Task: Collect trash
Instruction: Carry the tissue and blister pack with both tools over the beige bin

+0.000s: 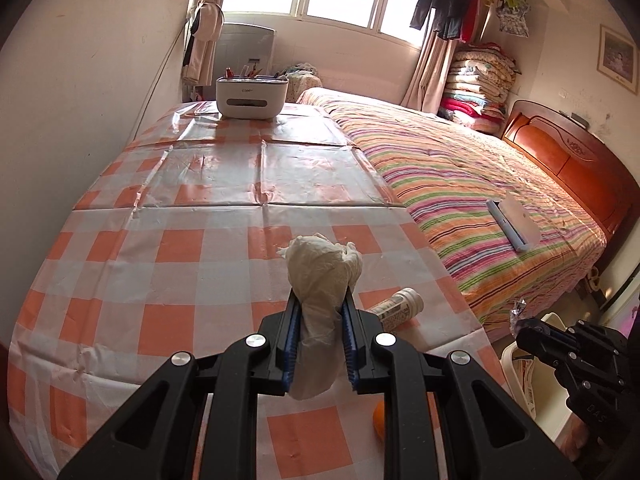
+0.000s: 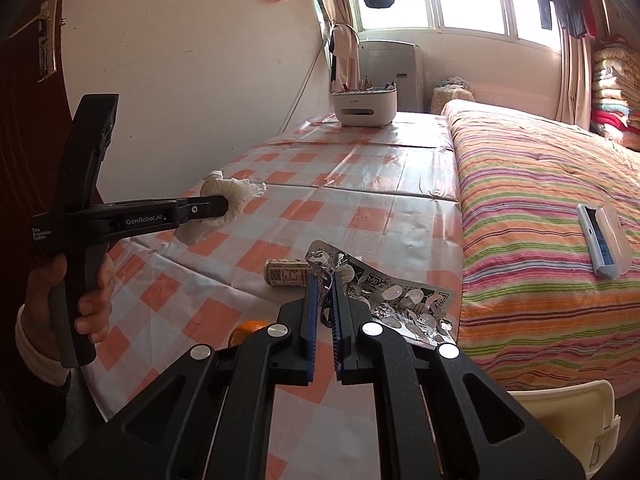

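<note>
Trash is already in both tools: the left gripper (image 1: 322,300) has its fingers (image 1: 291,336) clamped on a crumpled tissue wad (image 1: 324,268), held clear above the checked worktop (image 1: 168,240), and the right gripper (image 2: 325,280) is pinched tight on the edge of an emptied foil blister pack (image 2: 400,300), which hangs out to the right of its fingers. Two pieces look collected but not yet dropped; a small bottle (image 2: 288,273) lying on its side and an orange (image 2: 249,329) near the front edge remain on the worktop, though whether the orange counts as trash I cannot tell. A pale bin (image 2: 560,412) sits low at the right, below the worktop's near corner, probably the drop point. Beyond, the worktop runs bare to a white organiser box (image 1: 252,98) at the far end; a wall bounds the left side and the striped bed (image 1: 480,184) butts the right edge, so free room lies toward the near corner.
</note>
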### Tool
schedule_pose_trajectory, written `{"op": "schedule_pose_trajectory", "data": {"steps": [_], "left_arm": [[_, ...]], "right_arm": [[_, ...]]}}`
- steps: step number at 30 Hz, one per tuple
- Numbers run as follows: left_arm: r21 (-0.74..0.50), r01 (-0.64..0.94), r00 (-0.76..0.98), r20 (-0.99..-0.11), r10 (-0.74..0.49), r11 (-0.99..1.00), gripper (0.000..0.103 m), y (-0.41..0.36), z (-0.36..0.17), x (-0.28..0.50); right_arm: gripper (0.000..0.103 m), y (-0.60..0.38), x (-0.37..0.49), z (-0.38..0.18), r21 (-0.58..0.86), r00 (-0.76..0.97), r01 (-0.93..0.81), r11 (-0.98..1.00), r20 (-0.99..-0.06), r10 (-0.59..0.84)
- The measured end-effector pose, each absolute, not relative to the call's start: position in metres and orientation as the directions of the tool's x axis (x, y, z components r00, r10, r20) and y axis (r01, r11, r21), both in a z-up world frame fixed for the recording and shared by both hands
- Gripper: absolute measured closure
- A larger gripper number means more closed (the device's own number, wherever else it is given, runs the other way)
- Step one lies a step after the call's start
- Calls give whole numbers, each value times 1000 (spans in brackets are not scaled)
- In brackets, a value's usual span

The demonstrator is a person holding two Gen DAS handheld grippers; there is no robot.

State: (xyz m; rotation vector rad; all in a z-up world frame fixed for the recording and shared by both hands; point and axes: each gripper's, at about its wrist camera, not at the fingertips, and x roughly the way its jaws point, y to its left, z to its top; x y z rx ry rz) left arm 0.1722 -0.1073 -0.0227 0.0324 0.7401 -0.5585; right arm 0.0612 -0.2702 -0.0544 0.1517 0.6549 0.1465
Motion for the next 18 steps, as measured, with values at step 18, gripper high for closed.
{"op": "schedule_pose_trajectory", "data": {"steps": [18], "left_arm": [[-130,641,514,-659,-549,756,84,-184,-23,120]], "right_arm": [[97,-325,9,-60,194,796,51,980,-600,77]]}}
